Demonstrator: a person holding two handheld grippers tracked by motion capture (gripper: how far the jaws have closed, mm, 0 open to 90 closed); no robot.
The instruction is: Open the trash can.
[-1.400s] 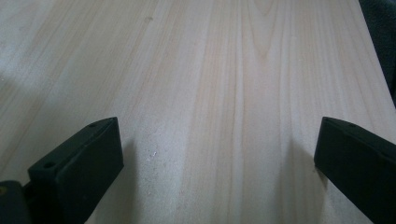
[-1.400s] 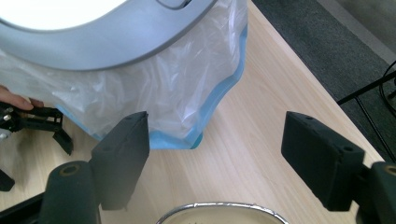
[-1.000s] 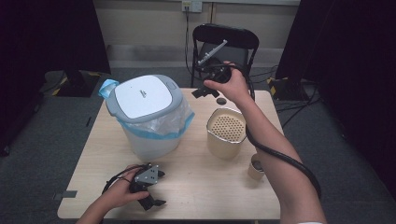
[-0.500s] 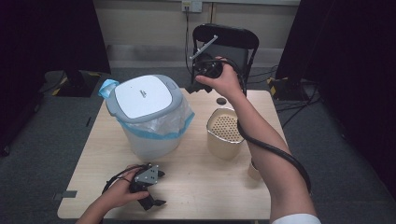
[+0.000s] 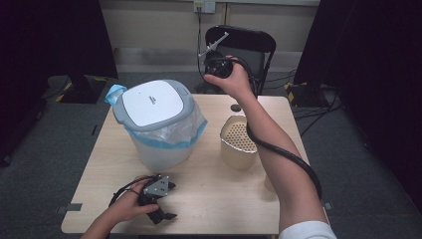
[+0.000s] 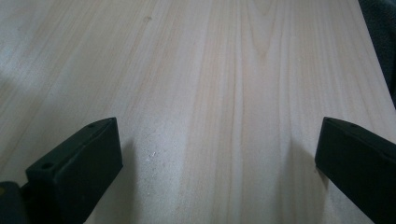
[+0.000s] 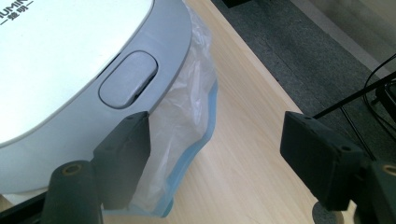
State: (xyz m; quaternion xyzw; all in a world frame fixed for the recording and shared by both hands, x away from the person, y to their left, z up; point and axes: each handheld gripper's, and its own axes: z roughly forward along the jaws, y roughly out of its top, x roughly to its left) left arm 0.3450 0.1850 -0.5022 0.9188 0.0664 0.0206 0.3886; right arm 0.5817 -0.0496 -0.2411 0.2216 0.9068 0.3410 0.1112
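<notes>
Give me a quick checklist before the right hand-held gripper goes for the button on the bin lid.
1. Right hand-held gripper empty, nothing between the jaws: ok.
2. Lid button in sight and uncovered: ok.
3. Lid closed on the bin, bag tucked under the rim: ok.
4. Right hand-held gripper lined up on the button: not ok, held high past the table's far edge.
5. Left hand-held gripper open, empty, low over the table: ok.
6. Perforated cup clear of the bin: ok.
</notes>
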